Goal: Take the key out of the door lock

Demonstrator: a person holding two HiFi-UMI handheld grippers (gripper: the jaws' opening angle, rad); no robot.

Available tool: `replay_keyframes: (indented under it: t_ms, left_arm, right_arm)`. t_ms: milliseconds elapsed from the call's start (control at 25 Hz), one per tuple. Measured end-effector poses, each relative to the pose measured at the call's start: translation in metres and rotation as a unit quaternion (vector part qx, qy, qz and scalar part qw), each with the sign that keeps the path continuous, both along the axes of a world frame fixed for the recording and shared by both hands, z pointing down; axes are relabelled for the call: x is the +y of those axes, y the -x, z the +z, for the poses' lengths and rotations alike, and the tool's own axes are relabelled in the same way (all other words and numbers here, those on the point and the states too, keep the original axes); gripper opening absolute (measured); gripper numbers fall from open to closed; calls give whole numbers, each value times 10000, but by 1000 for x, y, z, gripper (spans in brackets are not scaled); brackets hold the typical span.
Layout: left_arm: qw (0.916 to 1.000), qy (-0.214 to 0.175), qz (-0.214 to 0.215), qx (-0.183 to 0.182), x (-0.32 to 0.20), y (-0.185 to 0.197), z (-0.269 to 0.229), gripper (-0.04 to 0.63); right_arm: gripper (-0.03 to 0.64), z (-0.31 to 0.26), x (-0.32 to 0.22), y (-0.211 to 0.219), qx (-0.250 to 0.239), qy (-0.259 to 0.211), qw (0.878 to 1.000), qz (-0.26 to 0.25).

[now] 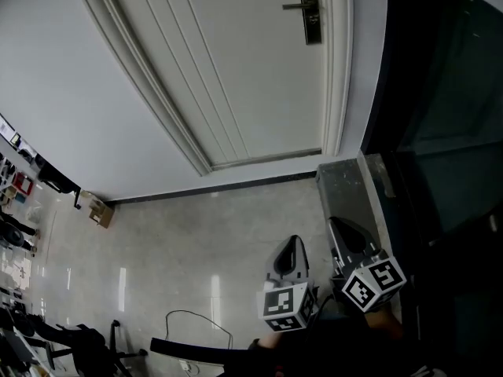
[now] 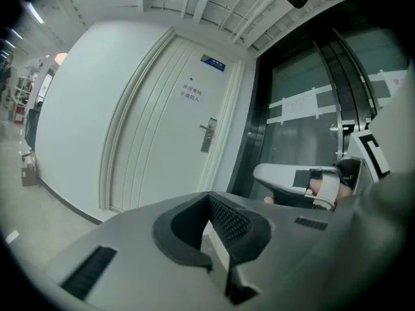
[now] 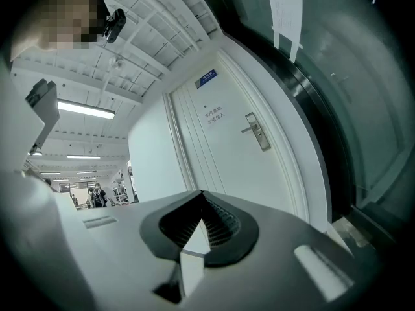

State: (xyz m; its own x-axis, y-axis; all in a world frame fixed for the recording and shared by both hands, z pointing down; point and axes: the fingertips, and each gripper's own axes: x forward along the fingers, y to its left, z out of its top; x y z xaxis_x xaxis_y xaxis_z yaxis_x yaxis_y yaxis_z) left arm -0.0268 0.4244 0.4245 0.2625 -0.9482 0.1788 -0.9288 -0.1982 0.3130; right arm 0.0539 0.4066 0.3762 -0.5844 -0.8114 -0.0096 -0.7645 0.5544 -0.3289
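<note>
One small cardboard box [image 1: 98, 209] sits at the far left, where the tiled floor [image 1: 220, 234] meets the white wall. A thin cable [image 1: 196, 324] loops on the floor nearer the camera. The white panelled door [image 1: 236, 69] is closed. Its lock plate [image 1: 311, 10], with a lever handle, is near the door's right edge, and the key is too small to make out there. Well short of the door, the left gripper [image 1: 292, 246] has its jaws clenched with nothing between them. Just beside it, the right gripper [image 1: 344, 234] is likewise clenched and empty. Dark glass panels [image 1: 448, 93] fill the far right.
</note>
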Motion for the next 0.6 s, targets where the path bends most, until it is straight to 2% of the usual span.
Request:
replay_keyframes:
  t_ms: [320, 600]
  left_arm:
    - [9997, -198, 135, 2, -82, 33, -13, -1]
    - [9993, -182, 313, 30, -145, 63, -15, -2]
  right_arm:
    - [2, -13, -78, 34, 15, -205, 9997, 159]
    - [2, -16, -139, 60, -18, -213, 9992, 342]
